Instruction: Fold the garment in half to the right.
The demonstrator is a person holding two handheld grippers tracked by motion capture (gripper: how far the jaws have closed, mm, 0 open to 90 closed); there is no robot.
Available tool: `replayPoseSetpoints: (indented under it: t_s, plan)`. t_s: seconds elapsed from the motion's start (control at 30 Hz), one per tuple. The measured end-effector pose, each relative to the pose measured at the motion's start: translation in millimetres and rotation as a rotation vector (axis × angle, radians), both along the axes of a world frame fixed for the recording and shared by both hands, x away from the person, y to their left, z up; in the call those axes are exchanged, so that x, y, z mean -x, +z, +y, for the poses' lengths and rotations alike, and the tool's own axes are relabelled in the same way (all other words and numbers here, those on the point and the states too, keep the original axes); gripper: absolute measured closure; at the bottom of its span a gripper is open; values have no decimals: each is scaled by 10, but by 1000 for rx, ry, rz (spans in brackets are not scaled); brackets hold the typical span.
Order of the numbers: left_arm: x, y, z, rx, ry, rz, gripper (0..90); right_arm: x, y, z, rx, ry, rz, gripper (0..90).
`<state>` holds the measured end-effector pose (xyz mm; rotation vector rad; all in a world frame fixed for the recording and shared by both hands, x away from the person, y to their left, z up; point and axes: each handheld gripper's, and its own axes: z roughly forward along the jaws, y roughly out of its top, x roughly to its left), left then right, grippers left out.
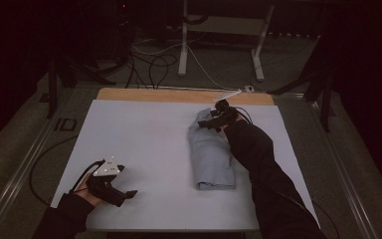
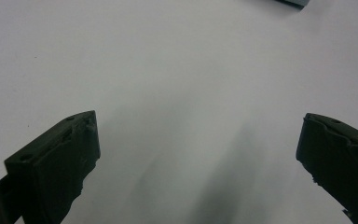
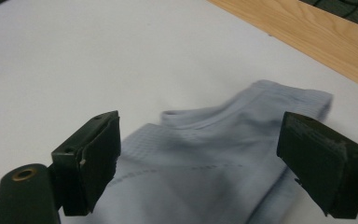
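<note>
Blue folded garment [image 3: 205,158] lies between right gripper's [image 3: 198,154] spread jaws; left gripper [image 2: 196,154] spread wide over bare white sheet [image 2: 168,70].

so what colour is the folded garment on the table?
Pale blue-grey garment, plain with a faint dotted knit line; the right gripper view shows it best.

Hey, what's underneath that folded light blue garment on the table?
The folded garment lies flat on the white sheet covering the table. White sheet shows all around its edges; whatever sits directly beneath the cloth is covered. The right gripper hovers open over its far end.
</note>
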<state>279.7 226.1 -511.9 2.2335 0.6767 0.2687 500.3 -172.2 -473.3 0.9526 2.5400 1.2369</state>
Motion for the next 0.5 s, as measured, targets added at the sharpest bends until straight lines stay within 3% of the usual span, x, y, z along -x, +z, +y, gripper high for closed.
replayPoseSetpoints:
  t_s: [0.5]
  plan:
    - [12,17,-3,-1,-3,-7,5,488,170,74,-28,132,-55,143]
